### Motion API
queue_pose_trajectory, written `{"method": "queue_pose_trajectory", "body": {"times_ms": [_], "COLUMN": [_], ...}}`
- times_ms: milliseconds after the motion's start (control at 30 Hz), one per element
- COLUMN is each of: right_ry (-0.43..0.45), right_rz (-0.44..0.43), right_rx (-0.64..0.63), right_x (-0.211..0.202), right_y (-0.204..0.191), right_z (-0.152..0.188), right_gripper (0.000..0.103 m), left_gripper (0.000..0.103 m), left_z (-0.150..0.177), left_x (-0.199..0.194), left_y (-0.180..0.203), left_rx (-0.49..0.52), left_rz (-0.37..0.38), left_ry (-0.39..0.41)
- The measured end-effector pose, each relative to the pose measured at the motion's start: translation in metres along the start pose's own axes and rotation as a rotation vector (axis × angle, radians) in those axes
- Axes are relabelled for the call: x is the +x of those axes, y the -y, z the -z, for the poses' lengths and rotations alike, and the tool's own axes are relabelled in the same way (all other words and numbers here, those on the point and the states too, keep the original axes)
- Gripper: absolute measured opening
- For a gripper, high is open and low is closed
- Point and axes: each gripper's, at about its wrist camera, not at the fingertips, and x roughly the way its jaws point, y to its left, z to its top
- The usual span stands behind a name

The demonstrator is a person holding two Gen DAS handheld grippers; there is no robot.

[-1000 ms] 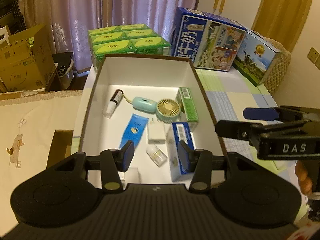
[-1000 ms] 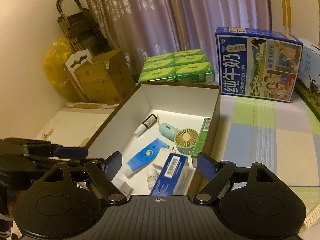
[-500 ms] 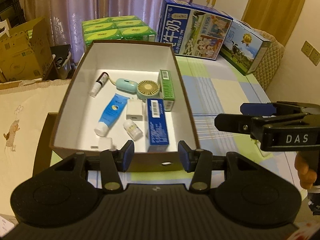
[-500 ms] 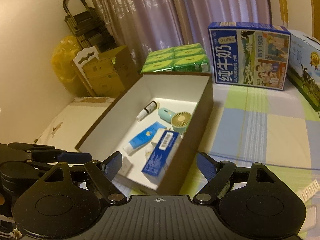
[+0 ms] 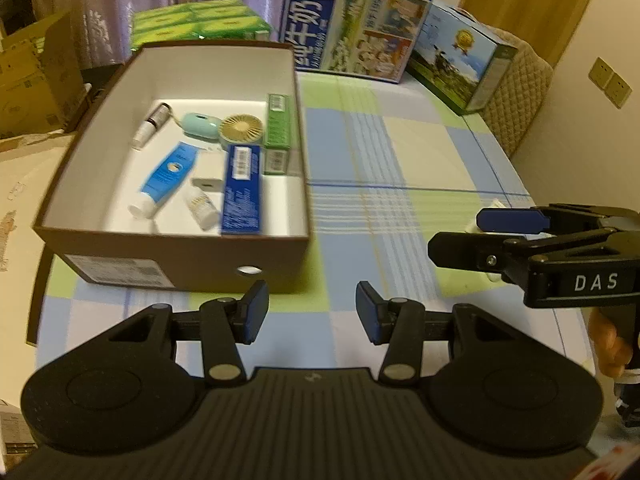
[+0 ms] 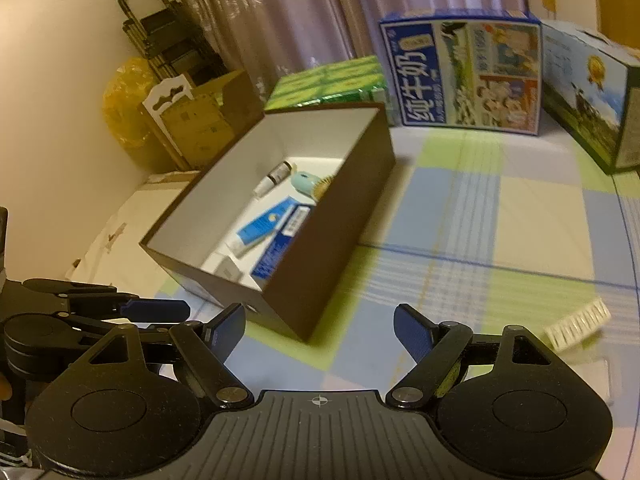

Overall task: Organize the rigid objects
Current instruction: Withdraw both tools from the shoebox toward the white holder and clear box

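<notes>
Standing over the bed (image 5: 420,152), both grippers hang above the checked cover with nothing in them: the left gripper (image 5: 312,312) has its fingers a modest way apart, the right gripper (image 6: 320,328) has its fingers spread wide, and no pad touches anything. The box (image 5: 188,256) sits toward the bed's left edge, near the curtain end, and already holds the tube (image 5: 168,178), the fan (image 5: 241,130), the blue carton (image 5: 241,190), the green carton (image 5: 277,120) and a few small bottles. What looks left to tidy is the white strip (image 6: 578,329) lying on the cover near the bed's near right corner, just beside the right gripper and well apart from the box. To my eye the right hand is the one for it: come down over the strip square to its long side, close across the narrow width, and keep the fingertips from snagging the cloth. It looks light and stiff, so a gentle squeeze should do. Carry it clear over the box's brown wall and set it in the bare near-left part of the floor.
</notes>
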Motion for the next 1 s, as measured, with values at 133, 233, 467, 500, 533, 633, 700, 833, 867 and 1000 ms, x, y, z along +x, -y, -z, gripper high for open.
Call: {"method": "queue_pose_trajectory", "body": {"times_ms": [133,233,467,500,533,633,700,833,867,1000], "right_ry": [-0.008,-0.008,-0.009,-0.010,-0.010,-0.011,-0.011,-0.007,-0.006,-0.002], "right_rz": [0.015,0.039,0.103,0.112,0.124,0.154,0.182,0.222,0.230,0.276], "right_rx": [0.010,0.019,0.083,0.092,0.103,0.130,0.148,0.186,0.193,0.216], "right_x": [-0.012,-0.021,-0.042,-0.045,-0.048,-0.055,-0.061,-0.069,-0.071,-0.072], "right_y": [0.013,0.023,0.060,0.065,0.070,0.083,0.092,0.106,0.110,0.127], "right_z": [0.011,0.017,0.033,0.035,0.038,0.043,0.047,0.054,0.055,0.059], "right_gripper": [0.079,0.079,0.079,0.079,0.079,0.079,0.079,0.079,0.079,0.079], "left_gripper": [0.044,0.044,0.044,0.044,0.044,0.044,0.044,0.044,0.044,0.045], "left_z": [0.004,0.006,0.005,0.004,0.003,0.002,0.001,-0.003,-0.004,-0.008], "left_x": [0.007,0.013,0.033,0.037,0.039,0.048,0.053,0.063,0.066,0.075], "left_y": [0.019,0.032,0.067,0.072,0.076,0.090,0.098,0.109,0.112,0.119], "left_rx": [0.023,0.038,0.092,0.101,0.110,0.139,0.161,0.194,0.199,0.224], "left_rz": [0.022,0.049,0.102,0.110,0.116,0.129,0.135,0.148,0.153,0.176], "left_ry": [-0.012,-0.022,-0.049,-0.053,-0.057,-0.071,-0.081,-0.094,-0.097,-0.100]}}
